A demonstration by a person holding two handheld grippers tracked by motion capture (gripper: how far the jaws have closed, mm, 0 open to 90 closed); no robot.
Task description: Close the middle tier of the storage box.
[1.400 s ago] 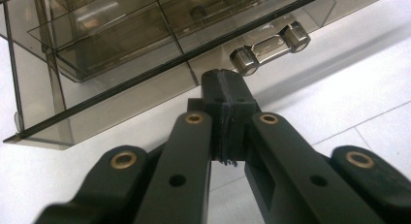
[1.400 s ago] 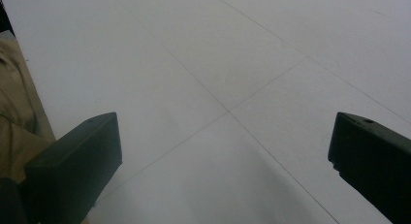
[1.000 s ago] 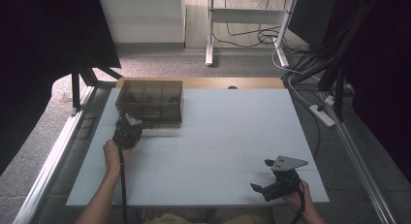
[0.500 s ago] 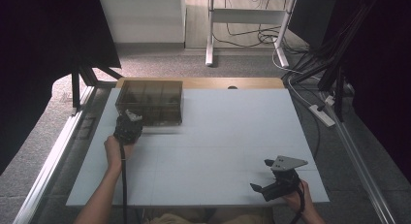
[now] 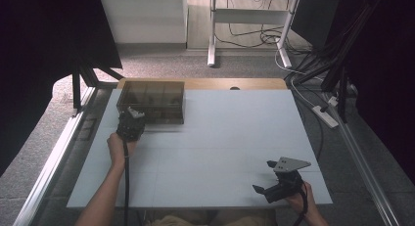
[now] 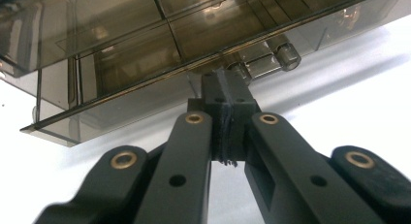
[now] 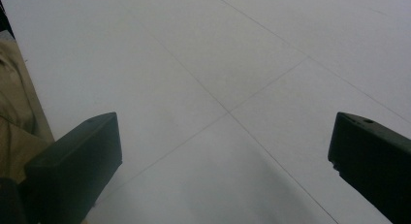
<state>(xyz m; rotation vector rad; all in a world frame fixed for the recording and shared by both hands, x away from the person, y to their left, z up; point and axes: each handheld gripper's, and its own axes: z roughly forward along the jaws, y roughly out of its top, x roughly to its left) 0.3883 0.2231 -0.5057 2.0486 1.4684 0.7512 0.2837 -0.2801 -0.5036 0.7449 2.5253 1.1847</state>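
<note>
Your left claw [image 5: 131, 119] is pressed fully together with nothing between its pads, its closed tip set against the near long edge of the smoky transparent compartment box [image 5: 152, 101]. In the left gripper view that tip [image 6: 227, 95] sits right under the rim where lid meets base, beside the small clear hinge-like or latch cylinders [image 6: 286, 53]; whether it actually touches the plastic is hard to tell. A closed tip like that reads as a wedge or a pusher rather than a grasp, so you seem to be prying at the lid or nudging the box, not picking it up.

The box lies at the far left of the white tabletop [image 5: 230, 138], its long side facing you, lid apparently down, its dividers visible through the tinted plastic.

Your right claw [image 5: 272, 188] rests at the near right corner, well apart from the box, jaws spread wide over bare tabletop, with nothing between them. It looks parked there to keep out of the way, ready to steady the box if it slides.
</note>
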